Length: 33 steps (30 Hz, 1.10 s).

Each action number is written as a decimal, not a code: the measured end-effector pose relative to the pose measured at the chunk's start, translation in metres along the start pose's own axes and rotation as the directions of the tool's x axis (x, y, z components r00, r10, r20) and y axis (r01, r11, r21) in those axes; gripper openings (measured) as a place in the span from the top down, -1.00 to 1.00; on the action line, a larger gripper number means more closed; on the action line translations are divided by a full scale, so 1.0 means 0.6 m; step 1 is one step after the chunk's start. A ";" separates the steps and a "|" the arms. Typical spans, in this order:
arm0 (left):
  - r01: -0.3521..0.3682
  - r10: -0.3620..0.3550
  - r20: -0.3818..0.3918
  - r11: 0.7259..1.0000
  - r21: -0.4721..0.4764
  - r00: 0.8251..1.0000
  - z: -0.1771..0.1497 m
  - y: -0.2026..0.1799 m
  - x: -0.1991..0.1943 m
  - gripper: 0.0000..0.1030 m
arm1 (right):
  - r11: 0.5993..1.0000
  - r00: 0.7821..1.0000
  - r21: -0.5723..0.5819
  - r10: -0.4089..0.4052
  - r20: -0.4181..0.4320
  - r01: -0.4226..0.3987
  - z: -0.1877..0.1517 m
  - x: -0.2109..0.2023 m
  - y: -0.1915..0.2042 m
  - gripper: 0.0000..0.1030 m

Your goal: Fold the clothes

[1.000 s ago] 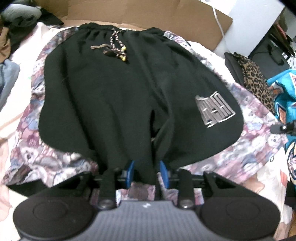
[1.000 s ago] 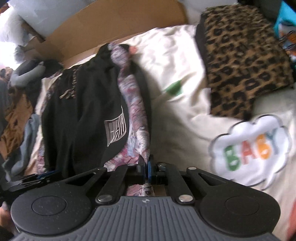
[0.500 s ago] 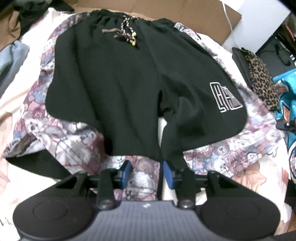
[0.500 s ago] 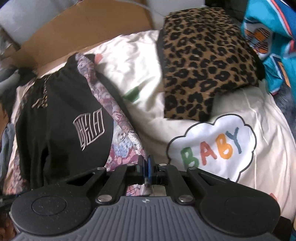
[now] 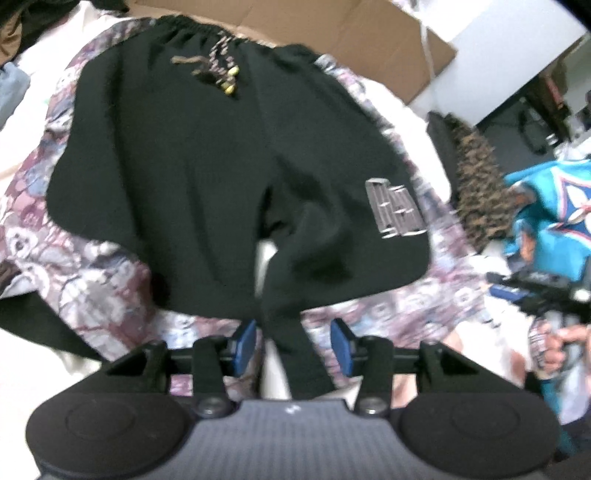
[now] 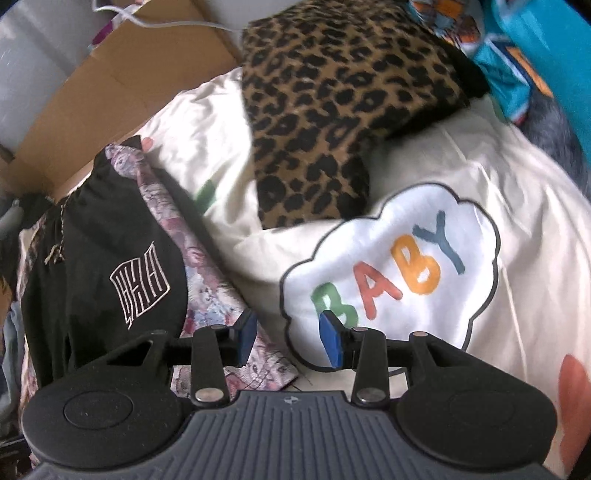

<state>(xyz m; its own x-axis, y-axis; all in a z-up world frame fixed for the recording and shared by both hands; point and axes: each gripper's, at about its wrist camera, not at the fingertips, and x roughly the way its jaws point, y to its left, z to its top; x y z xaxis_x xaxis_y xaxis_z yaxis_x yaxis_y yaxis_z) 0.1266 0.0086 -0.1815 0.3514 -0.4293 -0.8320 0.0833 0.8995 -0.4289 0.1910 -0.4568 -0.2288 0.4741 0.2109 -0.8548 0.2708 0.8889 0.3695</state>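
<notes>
a: what does the left wrist view show?
b: the black shorts (image 5: 207, 177) lie spread flat on the cream bedsheet (image 5: 22, 369), waistband at the far end with a beaded drawstring (image 5: 221, 70), a grey logo (image 5: 395, 208) on one leg. the bear-print side panels (image 5: 85, 280) fan out on both sides. the left gripper (image 5: 293, 341) sits at the near hems with its blue pads apart, released; a strip of black cloth runs between them, touching neither that i can see. the picture is blurred.
a: anything else there?
b: a cardboard sheet (image 5: 332, 29) past the waistband, and a teal garment (image 5: 546, 218) at the far right.
a: and the right wrist view?
b: the right gripper (image 6: 288, 338) is spread open too, holding nothing, over the sheet's white "baby" cloud print (image 6: 391, 266). the shorts lie at its left, the printed hem corner just beside and under the left pad. a leopard-print garment (image 6: 332, 103) lies folded further back, apart from the shorts.
</notes>
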 end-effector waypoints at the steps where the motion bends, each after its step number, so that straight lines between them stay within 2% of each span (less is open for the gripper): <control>1: 0.005 -0.005 -0.006 1.000 0.005 1.000 -0.001 -0.004 0.001 -0.04 | 1.000 1.000 0.010 0.006 0.006 -0.006 -0.002 0.002 -0.005 0.13; 2: 0.007 -0.007 -0.015 1.000 0.008 1.000 -0.002 -0.008 0.004 -0.10 | 1.000 1.000 0.020 0.012 0.011 -0.012 -0.003 0.005 -0.010 0.13; 6: 0.008 -0.008 -0.064 1.000 0.000 0.998 -0.015 -0.017 0.031 -0.10 | 0.995 0.996 0.088 0.049 0.081 -0.056 0.002 -0.004 -0.028 0.13; 9: -0.056 0.058 -0.096 0.998 0.021 0.994 -0.023 -0.020 0.056 -0.16 | 0.992 0.992 0.108 0.056 0.112 -0.068 0.000 -0.007 -0.032 0.13; 11: -0.085 0.086 -0.117 0.996 0.013 0.989 -0.026 -0.015 0.071 -0.20 | 0.996 0.992 0.073 0.048 0.115 -0.057 -0.006 -0.006 -0.027 0.13; 15: -0.077 0.076 -0.116 0.997 -0.004 0.990 -0.030 -0.014 0.080 -0.28 | 0.997 0.995 0.052 0.051 0.082 -0.055 -0.021 0.012 -0.027 0.13; 19: -0.055 0.049 -0.116 0.997 -0.047 0.992 -0.033 -0.015 0.083 -0.26 | 0.994 0.995 0.085 0.066 0.070 -0.072 -0.034 0.023 -0.035 0.13; 20: -0.047 0.040 -0.119 0.997 -0.059 0.992 -0.034 -0.014 0.083 -0.07 | 0.993 0.995 0.093 0.068 0.071 -0.074 -0.036 0.024 -0.036 0.13; 21: -0.040 0.031 -0.123 0.997 -0.071 0.992 -0.035 -0.012 0.083 0.26 | 0.992 0.995 0.101 0.069 0.073 -0.076 -0.038 0.024 -0.038 0.13; 23: -0.026 0.014 -0.129 0.995 -0.094 0.992 -0.036 -0.010 0.084 0.60 | 0.989 0.994 0.120 0.073 0.080 -0.082 -0.041 0.023 -0.041 0.13; 27: 0.001 -0.020 -0.124 0.989 -0.148 0.992 -0.036 0.001 0.075 0.89 | 0.982 0.992 0.157 0.086 0.097 -0.101 -0.043 0.020 -0.051 0.13; 33: -0.032 0.022 -0.049 0.978 -0.206 0.999 -0.016 0.038 0.029 0.90 | 0.985 0.990 0.123 0.111 0.089 -0.122 -0.044 0.024 -0.039 0.13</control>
<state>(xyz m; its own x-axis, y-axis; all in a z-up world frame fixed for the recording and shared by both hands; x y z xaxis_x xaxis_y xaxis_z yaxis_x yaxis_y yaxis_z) 0.1257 0.0210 -0.2092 0.3071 -0.4129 -0.8574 -0.1221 0.8764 -0.4658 0.1695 -0.4640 -0.2597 0.5744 0.2714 -0.7723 0.3117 0.7999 0.5129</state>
